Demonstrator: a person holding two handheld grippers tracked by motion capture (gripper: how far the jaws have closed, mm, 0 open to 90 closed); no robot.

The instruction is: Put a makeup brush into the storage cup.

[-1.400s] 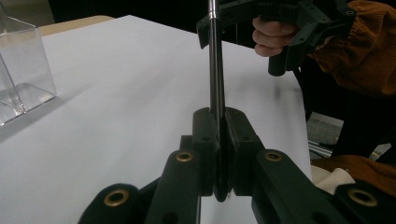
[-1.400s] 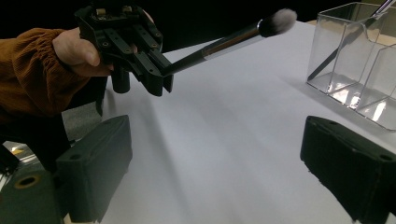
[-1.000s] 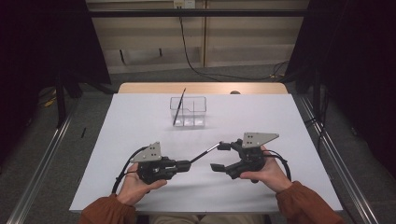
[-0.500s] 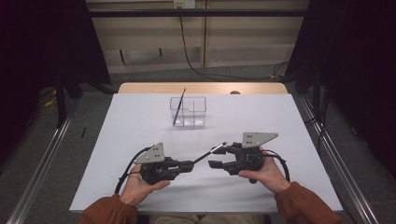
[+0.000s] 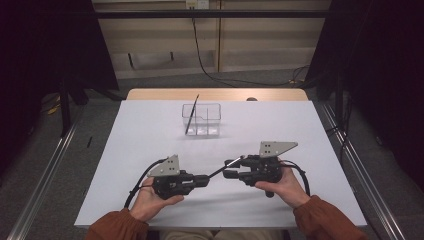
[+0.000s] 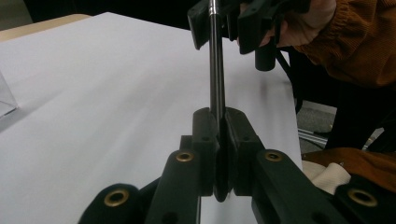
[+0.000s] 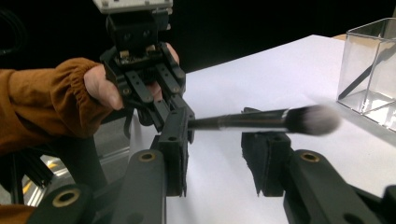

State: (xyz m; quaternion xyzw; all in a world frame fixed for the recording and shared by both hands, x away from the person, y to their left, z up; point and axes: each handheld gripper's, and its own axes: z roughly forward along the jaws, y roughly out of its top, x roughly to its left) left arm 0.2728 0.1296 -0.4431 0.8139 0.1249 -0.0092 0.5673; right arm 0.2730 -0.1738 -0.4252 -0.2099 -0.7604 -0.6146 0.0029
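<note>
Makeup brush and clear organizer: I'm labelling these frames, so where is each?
makeup brush (image 7: 243,122), right gripper view, on its dark handle near the ferrule.
clear organizer (image 5: 202,119), high view, on its front wall.

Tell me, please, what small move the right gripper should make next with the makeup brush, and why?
Probably close the right gripper the rest of the way on the makeup brush. Its jaws have just been closing, yet in the right gripper view a gap remains beside the handle. The left gripper clamps the other end, so the brush is steady for the handover.
</note>
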